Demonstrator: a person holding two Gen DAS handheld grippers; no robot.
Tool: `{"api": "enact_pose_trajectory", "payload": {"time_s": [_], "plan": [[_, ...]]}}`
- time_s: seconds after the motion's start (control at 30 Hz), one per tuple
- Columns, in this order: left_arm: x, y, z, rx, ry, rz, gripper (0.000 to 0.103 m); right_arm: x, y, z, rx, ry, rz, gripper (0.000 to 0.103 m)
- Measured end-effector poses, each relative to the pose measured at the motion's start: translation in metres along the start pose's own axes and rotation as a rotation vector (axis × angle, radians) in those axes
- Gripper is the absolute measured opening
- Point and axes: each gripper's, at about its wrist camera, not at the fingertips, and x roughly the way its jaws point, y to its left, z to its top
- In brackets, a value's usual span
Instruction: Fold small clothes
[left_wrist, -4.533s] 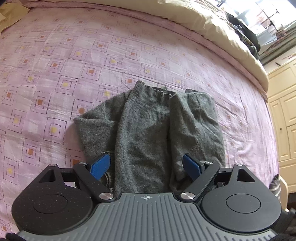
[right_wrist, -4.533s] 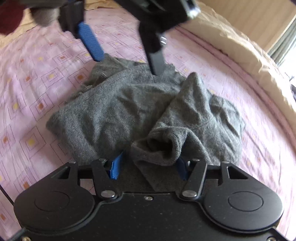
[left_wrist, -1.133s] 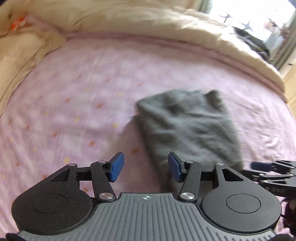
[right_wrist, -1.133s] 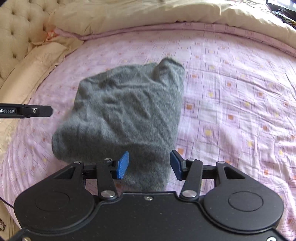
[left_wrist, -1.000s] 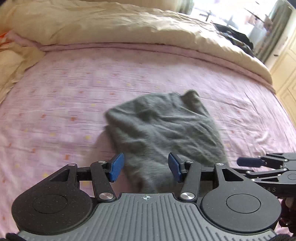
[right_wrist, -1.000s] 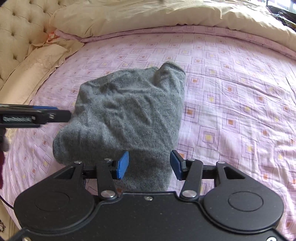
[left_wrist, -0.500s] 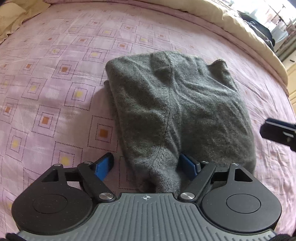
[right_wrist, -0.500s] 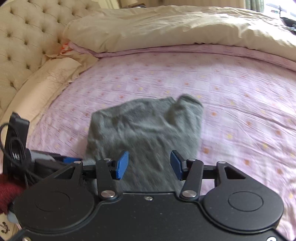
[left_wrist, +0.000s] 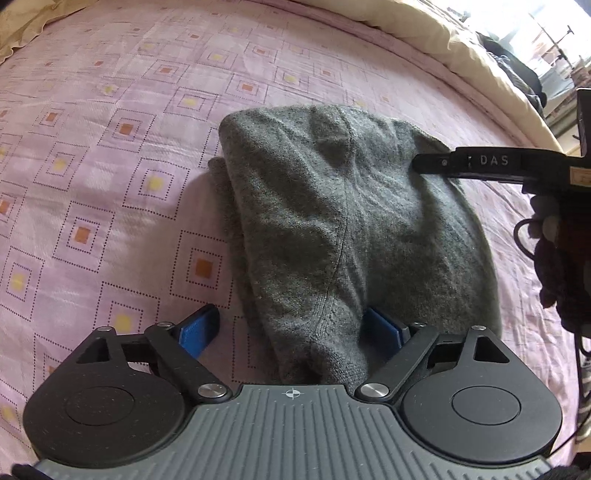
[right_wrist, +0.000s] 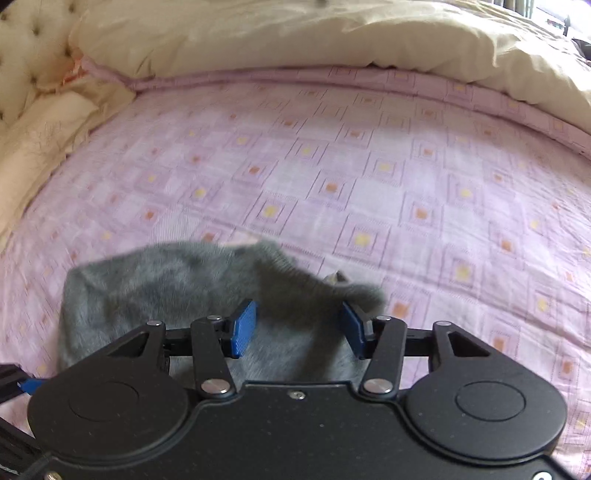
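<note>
Left gripper (left_wrist: 291, 332), right gripper (right_wrist: 297, 328), jaws spread, straddling folded grey knit garment (left_wrist: 343, 221) mid pink patterned bedsheet (left_wrist: 110, 147); shallow pinch risking layers slipping, fold collapsing.

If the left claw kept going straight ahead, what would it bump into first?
Probably the grey sweater. The left claw is open with the sweater's near edge already lying between its fingers, so it would push into the folded knit almost at once.

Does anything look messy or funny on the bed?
A little. The folded grey sweater is lumpy, and a lower layer sticks out past its left edge. Both tools, left and right, are open around its edges.
</note>
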Motion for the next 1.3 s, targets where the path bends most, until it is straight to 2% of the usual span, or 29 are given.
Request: {"api": "enact_pose_trajectory", "payload": {"time_s": [0.03, 0.1, 0.2, 0.37, 0.53, 0.6, 0.63, 0.77, 0.97, 1.0, 1.03, 1.07, 1.1, 1.3], "plan": [[0.001, 0.000, 0.001, 0.000, 0.003, -0.007, 0.089, -0.008, -0.006, -0.001, 0.026, -0.020, 0.019, 0.061], [0.002, 0.001, 0.003, -0.002, 0.009, -0.022, 0.090, -0.022, -0.018, -0.007, 0.085, -0.040, 0.063, 0.073], [-0.002, 0.004, 0.010, -0.016, 0.021, -0.044, 0.089, -0.043, -0.033, -0.033, 0.182, -0.040, 0.139, 0.074], [-0.016, 0.012, 0.026, -0.046, -0.036, -0.111, 0.089, -0.062, -0.046, -0.095, 0.304, 0.031, 0.247, 0.074], [0.003, 0.025, 0.052, -0.091, -0.011, -0.132, 0.089, -0.058, -0.039, -0.131, 0.396, 0.092, 0.322, 0.074], [0.014, 0.028, 0.061, -0.102, 0.003, -0.143, 0.089, -0.053, -0.034, -0.138, 0.428, 0.103, 0.349, 0.076], [0.017, 0.028, 0.065, -0.105, -0.003, -0.157, 0.093, -0.049, -0.032, -0.141, 0.446, 0.105, 0.360, 0.077], [0.027, 0.024, 0.082, -0.104, -0.022, -0.213, 0.096, -0.044, -0.029, -0.145, 0.516, 0.060, 0.385, 0.085], [0.047, 0.015, 0.102, -0.108, -0.014, -0.320, 0.097, -0.040, -0.023, -0.143, 0.506, 0.055, 0.413, 0.086], [0.050, 0.013, 0.103, -0.112, -0.001, -0.353, 0.088, -0.040, -0.022, -0.144, 0.501, 0.055, 0.413, 0.086], [0.055, 0.012, 0.105, -0.113, 0.019, -0.377, 0.060, -0.040, -0.021, -0.144, 0.496, 0.057, 0.410, 0.084], [0.059, 0.009, 0.105, -0.108, 0.039, -0.357, 0.043, -0.041, -0.019, -0.144, 0.489, 0.061, 0.398, 0.070], [0.061, 0.007, 0.105, -0.093, 0.049, -0.320, 0.023, -0.041, -0.018, -0.144, 0.482, 0.073, 0.381, 0.048], [0.052, -0.007, 0.097, -0.038, 0.037, -0.302, 0.023, -0.058, -0.009, -0.142, 0.479, 0.092, 0.375, 0.044]]}}
